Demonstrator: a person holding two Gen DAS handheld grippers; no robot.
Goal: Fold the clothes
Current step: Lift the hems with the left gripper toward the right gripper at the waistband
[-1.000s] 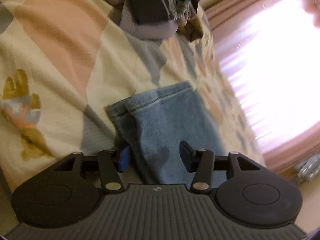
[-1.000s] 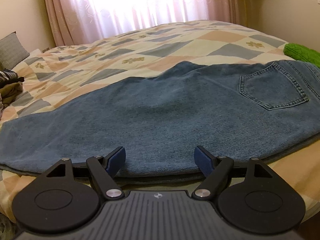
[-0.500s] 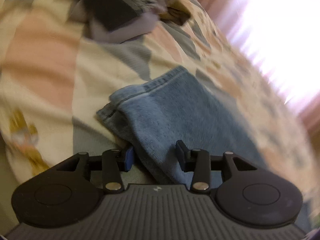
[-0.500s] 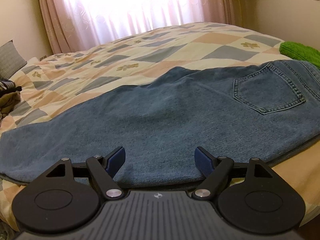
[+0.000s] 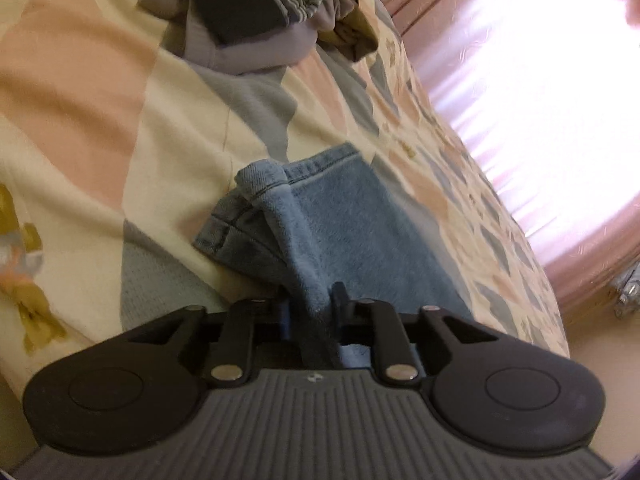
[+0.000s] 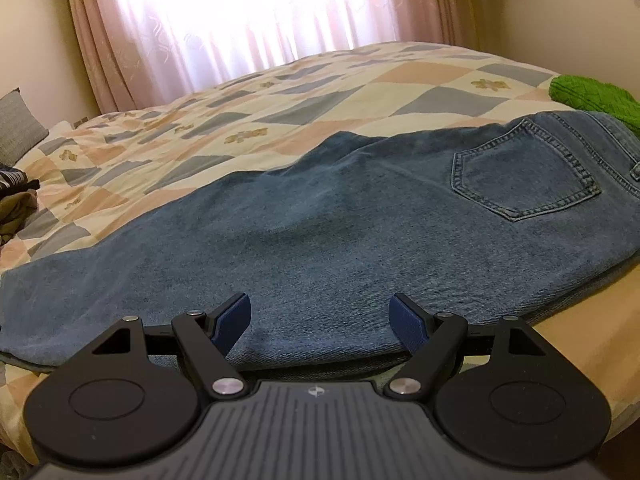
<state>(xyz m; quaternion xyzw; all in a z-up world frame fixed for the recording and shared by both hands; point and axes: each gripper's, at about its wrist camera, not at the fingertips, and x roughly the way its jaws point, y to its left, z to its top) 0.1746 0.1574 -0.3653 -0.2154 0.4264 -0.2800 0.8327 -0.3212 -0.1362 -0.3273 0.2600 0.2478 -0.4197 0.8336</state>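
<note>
The fingertips of the left gripper (image 5: 310, 312) are mostly buried in denim, so the pads are hard to make out; its jaws are closing, narrow, with the fabric pinched between them. The jeans (image 6: 320, 240) lie flat across the patchwork bedspread (image 6: 280, 92), one back pocket (image 6: 524, 176) facing up, the waist cut off at the right edge. At the leg end the hem (image 5: 280, 192) is rumpled and lifted. The right gripper (image 6: 320, 320) stands wide, holding nothing, at the jeans' near edge. A pile of dark clothes (image 5: 256, 8) and a green knit (image 6: 592, 98) sit on the bed.
</note>
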